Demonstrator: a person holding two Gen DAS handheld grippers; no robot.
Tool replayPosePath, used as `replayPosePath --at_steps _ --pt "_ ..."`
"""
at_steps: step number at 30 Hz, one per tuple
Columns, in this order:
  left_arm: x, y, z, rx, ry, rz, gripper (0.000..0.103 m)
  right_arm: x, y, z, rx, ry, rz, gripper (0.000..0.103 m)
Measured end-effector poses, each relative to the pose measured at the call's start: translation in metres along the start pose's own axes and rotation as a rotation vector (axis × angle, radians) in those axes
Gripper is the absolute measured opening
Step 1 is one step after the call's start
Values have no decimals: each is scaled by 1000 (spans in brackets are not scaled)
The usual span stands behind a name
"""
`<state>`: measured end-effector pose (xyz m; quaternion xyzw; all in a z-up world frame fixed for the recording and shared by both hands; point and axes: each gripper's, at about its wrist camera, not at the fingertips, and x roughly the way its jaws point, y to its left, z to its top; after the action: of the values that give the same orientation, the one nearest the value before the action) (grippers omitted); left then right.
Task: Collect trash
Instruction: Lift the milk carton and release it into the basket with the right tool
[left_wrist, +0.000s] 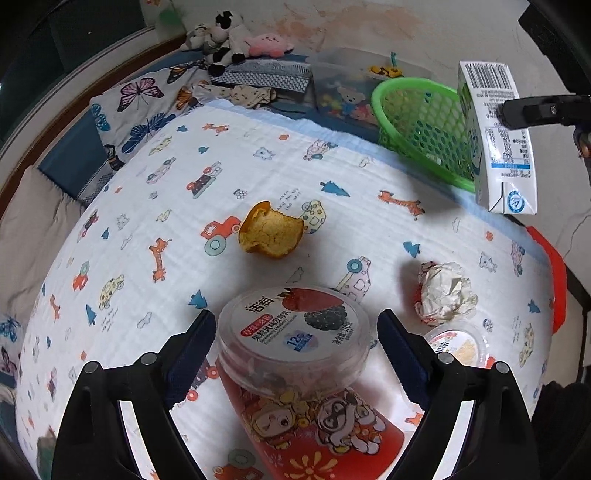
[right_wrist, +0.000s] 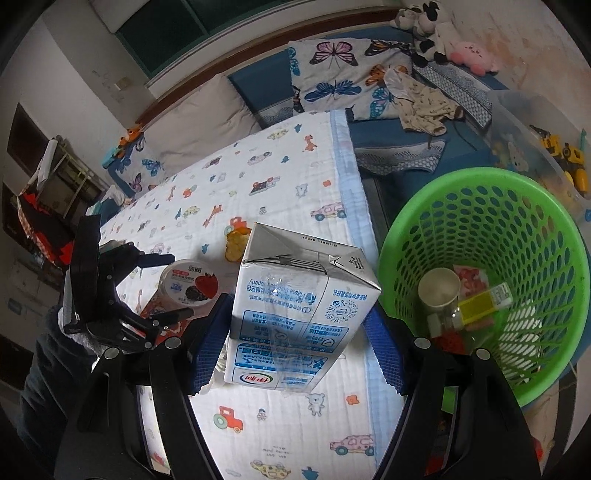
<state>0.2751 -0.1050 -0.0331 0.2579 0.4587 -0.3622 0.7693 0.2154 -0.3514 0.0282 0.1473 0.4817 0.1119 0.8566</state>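
Note:
My left gripper (left_wrist: 295, 339) is open, its fingers on either side of a clear-lidded yogurt cup (left_wrist: 293, 338) that stands on a red printed wrapper (left_wrist: 314, 428) on the table; no contact shows. My right gripper (right_wrist: 295, 332) is shut on a white and blue milk carton (right_wrist: 299, 314) and holds it above the table's edge, left of the green basket (right_wrist: 480, 206). In the left wrist view the carton (left_wrist: 495, 136) hangs in front of the basket (left_wrist: 417, 122). An orange peel (left_wrist: 271, 234), a crumpled paper ball (left_wrist: 445, 291) and a small lidded cup (left_wrist: 460, 345) lie on the patterned cloth.
The basket holds a paper cup (right_wrist: 439, 288), a yellow pack (right_wrist: 484, 301) and other scraps. Behind the table is a bed with butterfly pillows (right_wrist: 332, 70), plush toys (left_wrist: 229, 37) and a clear toy box (left_wrist: 347, 88).

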Motion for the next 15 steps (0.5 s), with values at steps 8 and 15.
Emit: replayPosePath --at_steps 8,15 --pt "9 3 2 12 20 4 86 6 -2 1 6 9 9 71" --pt "15 4 5 22 38 16 86 9 -5 -1 13 16 9 71"
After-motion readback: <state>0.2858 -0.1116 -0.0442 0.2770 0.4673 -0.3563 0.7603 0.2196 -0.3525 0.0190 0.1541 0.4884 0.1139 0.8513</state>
